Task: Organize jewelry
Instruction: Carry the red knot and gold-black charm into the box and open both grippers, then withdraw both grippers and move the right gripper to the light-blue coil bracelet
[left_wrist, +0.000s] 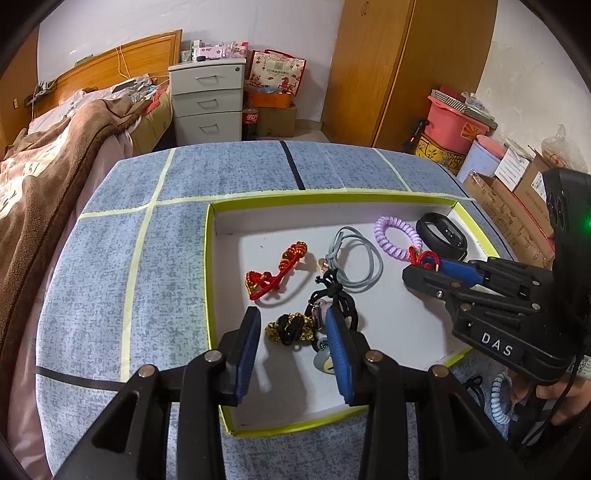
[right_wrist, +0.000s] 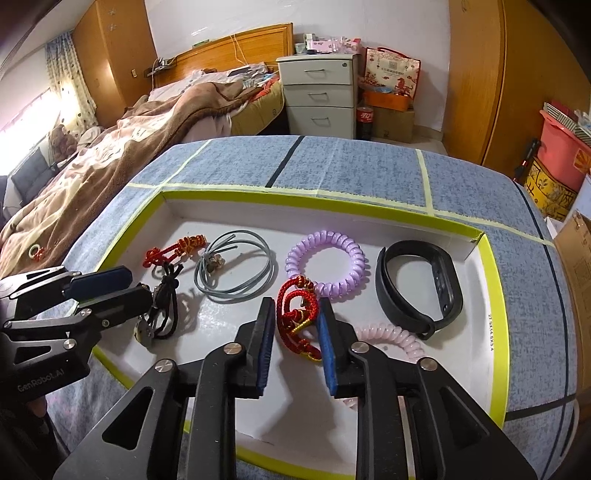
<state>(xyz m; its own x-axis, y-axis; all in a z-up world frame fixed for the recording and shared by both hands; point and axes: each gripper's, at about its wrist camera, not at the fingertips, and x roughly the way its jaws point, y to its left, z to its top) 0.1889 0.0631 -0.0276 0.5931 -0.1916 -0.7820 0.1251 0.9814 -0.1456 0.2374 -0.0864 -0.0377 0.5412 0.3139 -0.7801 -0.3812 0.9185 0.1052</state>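
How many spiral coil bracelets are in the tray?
2. A purple coil bracelet lies left of the black band; a pale pink coil bracelet lies nearer, partly hidden behind the right gripper.

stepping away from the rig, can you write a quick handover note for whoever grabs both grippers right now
Left gripper: open, jaws either side of the black-and-gold bracelet in the tray; nothing gripped.
Right gripper: open around the red cord bracelet; whether the pads touch it is unclear.
In the tray: a second red knotted bracelet, grey cord loop, purple coil bracelet, black fitness band, black cord with a charm and a pale pink coil by the right fingers.
Done: all the jewelry seen is inside the tray.
Left: probably separating pieces that overlap, such as red cord and purple coil.
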